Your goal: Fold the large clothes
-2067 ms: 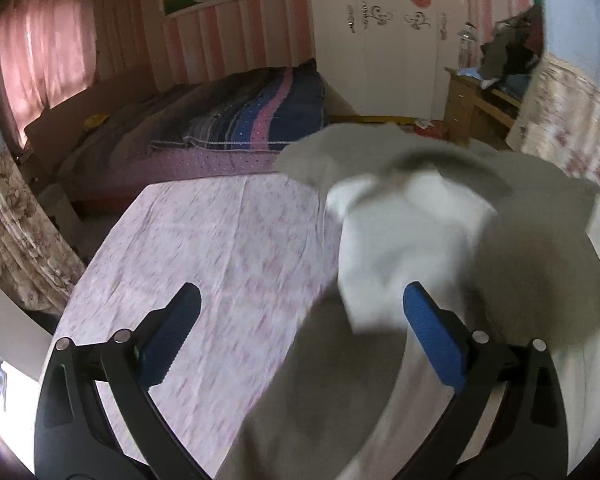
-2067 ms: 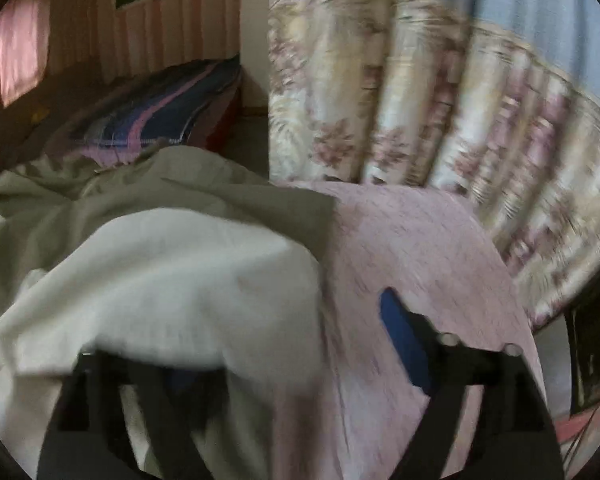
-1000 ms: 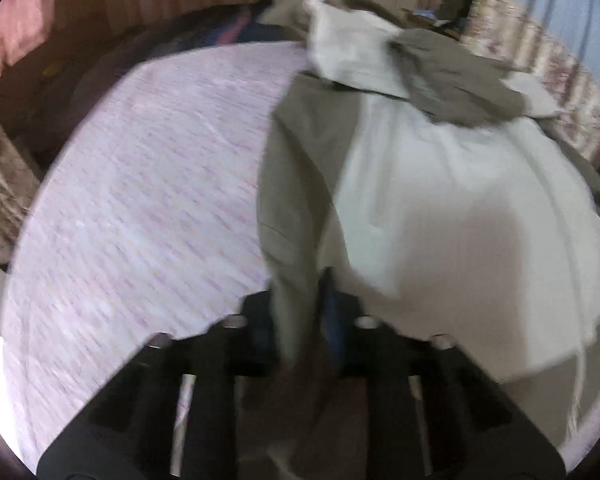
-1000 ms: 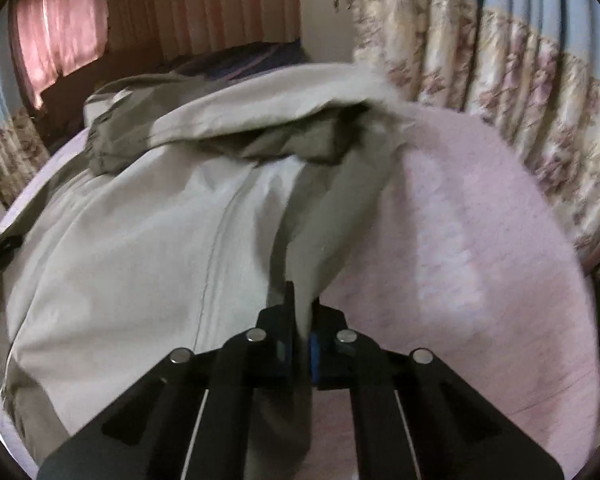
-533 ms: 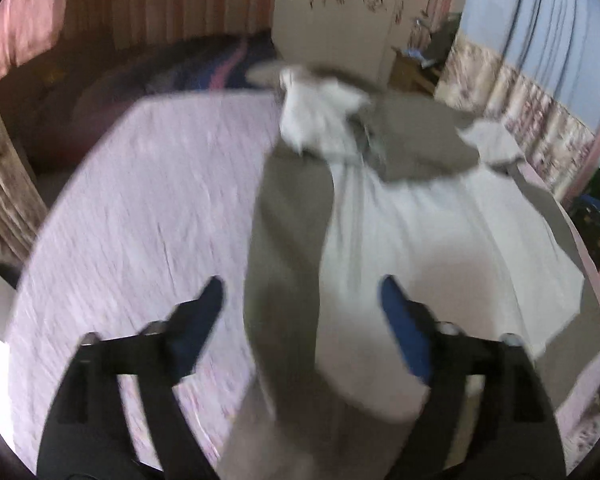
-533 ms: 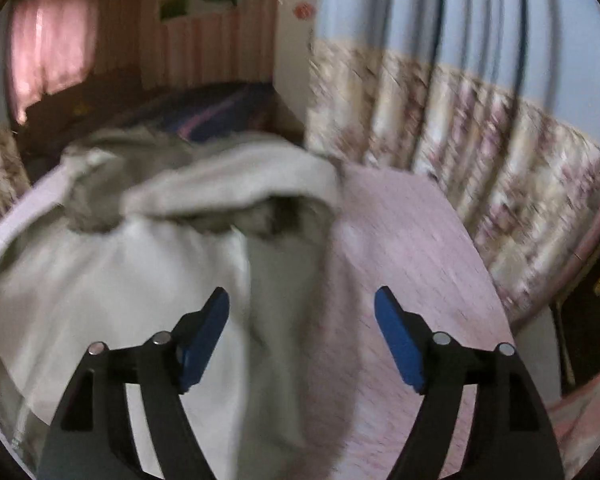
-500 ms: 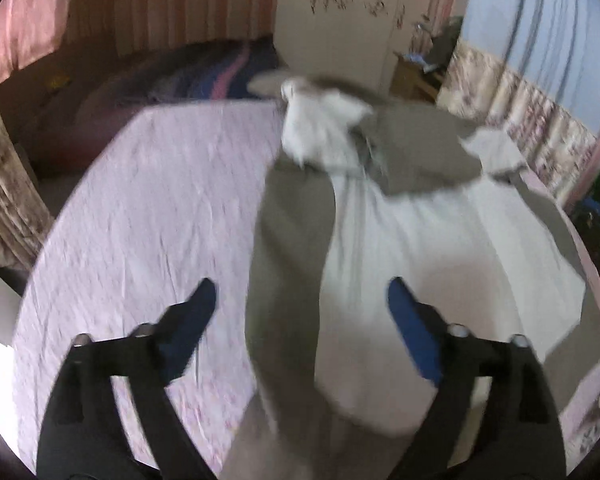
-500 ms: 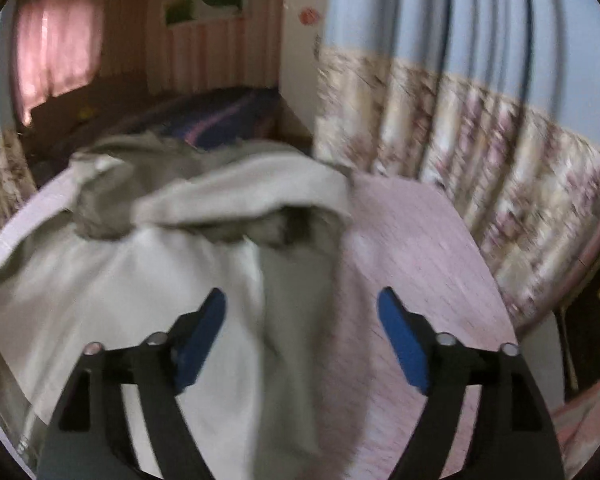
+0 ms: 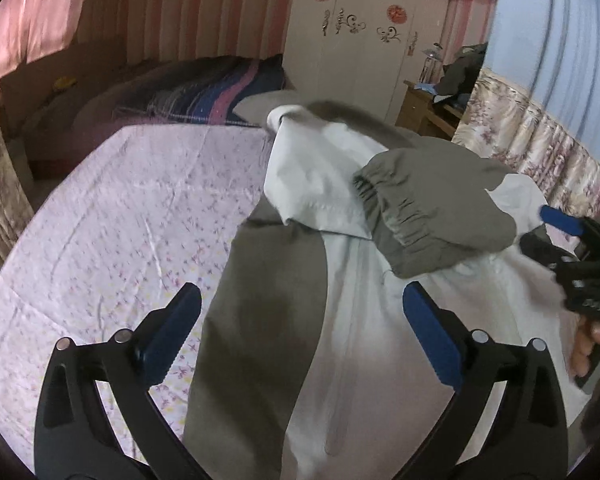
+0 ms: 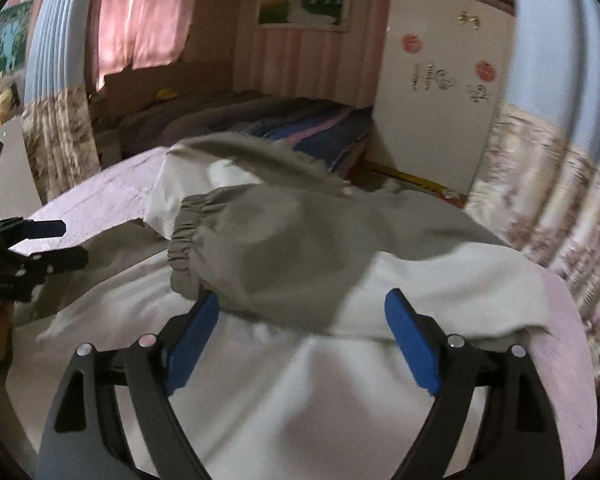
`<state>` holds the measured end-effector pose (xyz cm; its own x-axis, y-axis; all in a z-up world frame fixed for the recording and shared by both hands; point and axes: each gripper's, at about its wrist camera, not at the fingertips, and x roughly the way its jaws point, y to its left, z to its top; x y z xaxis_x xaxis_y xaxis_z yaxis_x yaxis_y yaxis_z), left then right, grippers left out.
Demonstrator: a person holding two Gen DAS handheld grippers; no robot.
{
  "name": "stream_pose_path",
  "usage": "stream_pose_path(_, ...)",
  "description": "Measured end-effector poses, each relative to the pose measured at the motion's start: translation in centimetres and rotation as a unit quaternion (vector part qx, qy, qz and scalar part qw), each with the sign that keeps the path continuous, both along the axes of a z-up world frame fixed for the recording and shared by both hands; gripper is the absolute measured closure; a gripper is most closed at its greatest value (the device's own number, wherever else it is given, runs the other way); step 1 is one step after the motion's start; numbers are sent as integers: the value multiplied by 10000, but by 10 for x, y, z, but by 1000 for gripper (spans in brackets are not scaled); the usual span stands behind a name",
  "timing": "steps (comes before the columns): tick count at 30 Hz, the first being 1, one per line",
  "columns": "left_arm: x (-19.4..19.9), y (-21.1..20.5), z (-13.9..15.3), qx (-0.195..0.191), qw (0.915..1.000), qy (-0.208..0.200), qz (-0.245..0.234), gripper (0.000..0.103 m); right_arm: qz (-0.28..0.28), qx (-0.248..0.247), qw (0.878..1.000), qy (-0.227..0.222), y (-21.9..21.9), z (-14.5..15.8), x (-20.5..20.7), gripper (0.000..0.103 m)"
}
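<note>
A large olive-and-white jacket [image 9: 340, 280] lies spread on the pink floral bed sheet [image 9: 120, 208]. One olive sleeve with an elastic cuff [image 9: 396, 216] is folded across the white body; it also shows in the right wrist view [image 10: 260, 248]. My left gripper [image 9: 300, 332] is open and empty, above the jacket's olive left side. My right gripper [image 10: 300, 336] is open and empty, just above the white body near the folded sleeve. The right gripper also shows at the right edge of the left wrist view [image 9: 572, 248], the left gripper at the left of the right wrist view [image 10: 28, 248].
A second bed with a striped blanket [image 9: 204, 92] stands behind. A white wardrobe [image 9: 360, 40] and a wooden desk with clutter [image 9: 440, 104] are at the back right. Floral curtains [image 10: 548, 208] hang along the right side.
Both grippers were shut on the jacket's edges a second ago; they have let go, opened and lifted back. The right gripper has swung left to face the sleeve.
</note>
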<state>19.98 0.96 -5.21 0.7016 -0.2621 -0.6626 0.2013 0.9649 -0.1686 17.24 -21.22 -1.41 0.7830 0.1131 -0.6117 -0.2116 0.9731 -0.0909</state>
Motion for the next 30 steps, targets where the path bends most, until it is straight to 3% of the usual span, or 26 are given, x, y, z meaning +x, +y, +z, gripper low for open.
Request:
stream_pose_path(4, 5, 4, -5, -79, 9999, 99, 23, 3, 7, -226, 9992, 332, 11, -21, 28, 20)
stream_pose_path(5, 6, 5, -5, -81, 9999, 105, 23, 3, 34, -123, 9990, 437, 8, -24, 33, 27)
stream_pose_path(6, 6, 6, -5, -75, 9999, 100, 28, 3, 40, -16, 9983, 580, 4, -26, 36, 74)
stream_pose_path(7, 6, 6, -4, -61, 9999, 87, 32, 3, -69, -2, 9978, 660, -1, -27, 37, 100)
stream_pose_path(12, 2, 10, 0, -6, 10000, 69, 22, 3, -252, -13, 9984, 506, -25, -16, -1, 103)
stream_pose_path(18, -27, 19, 12, 171, 9998, -77, 0, 3, -914, 101, 9951, 366, -103, 1, -96, 103)
stream_pose_path(23, -59, 33, 21, 196, 9997, -157, 59, 3, -2014, -22, 9783, 478, -196, -5, -170, 103)
stream_pose_path(26, -73, 37, 31, 230, 9995, -197, 78, 3, -2408, -93, 9690, 538, -230, -4, -200, 102)
stream_pose_path(27, -79, 38, 36, 242, 9994, -250, 69, 3, -2457, -100, 9679, 519, -235, -1, -206, 100)
stream_pose_path(29, -86, 39, 44, 320, 9989, -344, 45, 3, -2651, -231, 9624, 546, -239, 6, -214, 84)
stream_pose_path(30, -87, 40, 48, 404, 9985, -374, 52, 3, -2748, -269, 9596, 533, -240, 11, -217, 52)
